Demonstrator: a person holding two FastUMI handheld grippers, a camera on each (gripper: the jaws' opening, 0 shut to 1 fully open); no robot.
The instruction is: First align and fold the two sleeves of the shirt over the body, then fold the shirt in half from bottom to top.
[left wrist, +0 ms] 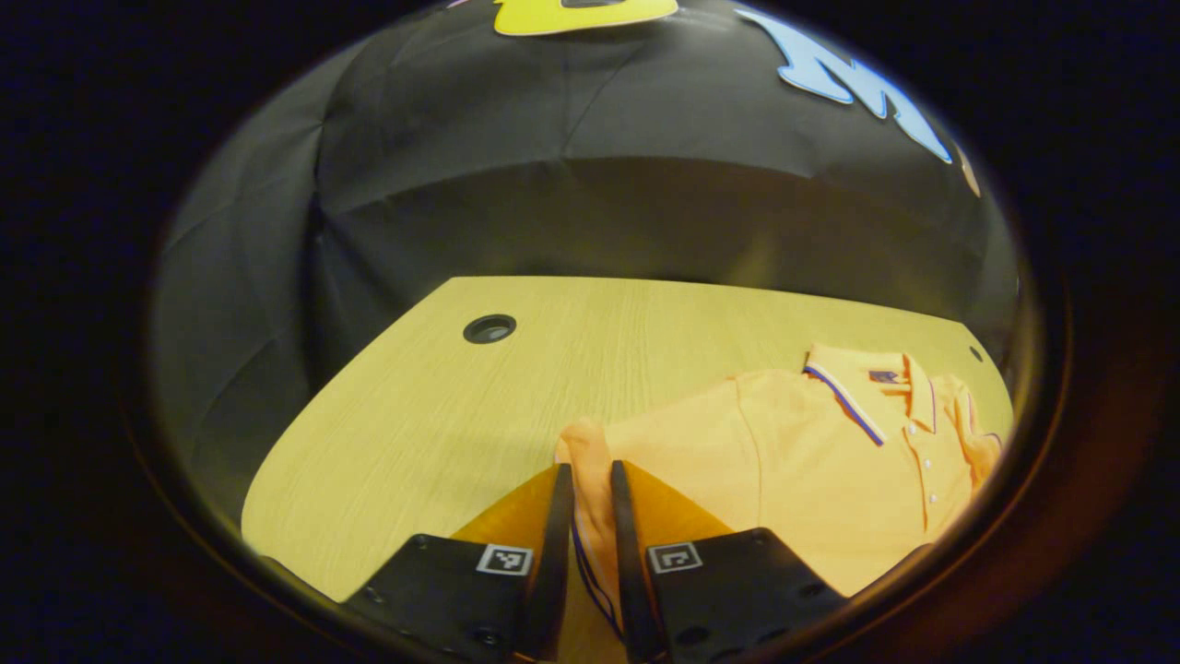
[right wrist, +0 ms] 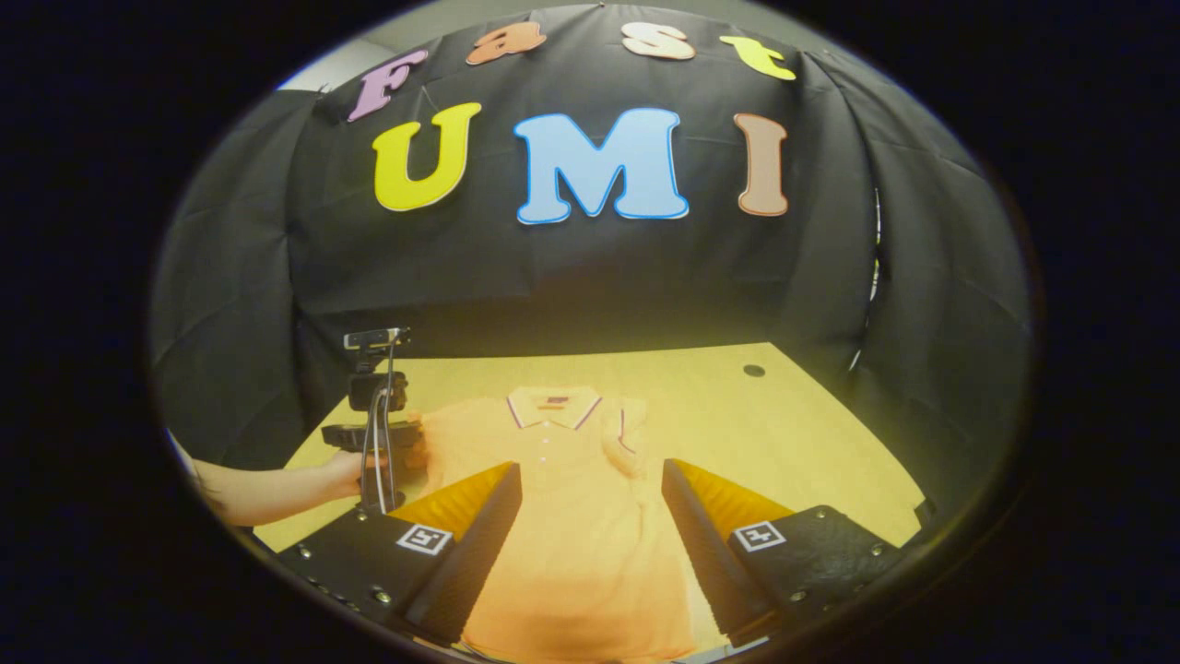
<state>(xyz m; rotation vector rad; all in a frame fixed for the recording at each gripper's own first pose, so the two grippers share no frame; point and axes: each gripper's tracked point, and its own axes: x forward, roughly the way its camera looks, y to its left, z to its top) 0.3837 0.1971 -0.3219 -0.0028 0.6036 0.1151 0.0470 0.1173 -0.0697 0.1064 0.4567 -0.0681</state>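
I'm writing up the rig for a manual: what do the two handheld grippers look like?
The right gripper has two wedge-shaped fingers with ribbed inner faces on black bodies, each carrying a square black-and-white marker. The left gripper has the same black bodies and markers. In the right gripper view, it carries a small top camera and dangling cables.

My left gripper (left wrist: 590, 516) sits low with its fingers (left wrist: 556, 544) drawn nearly together, pinching a fold of the sleeve (left wrist: 590, 461). My right gripper (right wrist: 590, 516) hangs higher, jaws spread wide, gripping nothing. My left hand (right wrist: 346, 475) and bare forearm reach in from the side.
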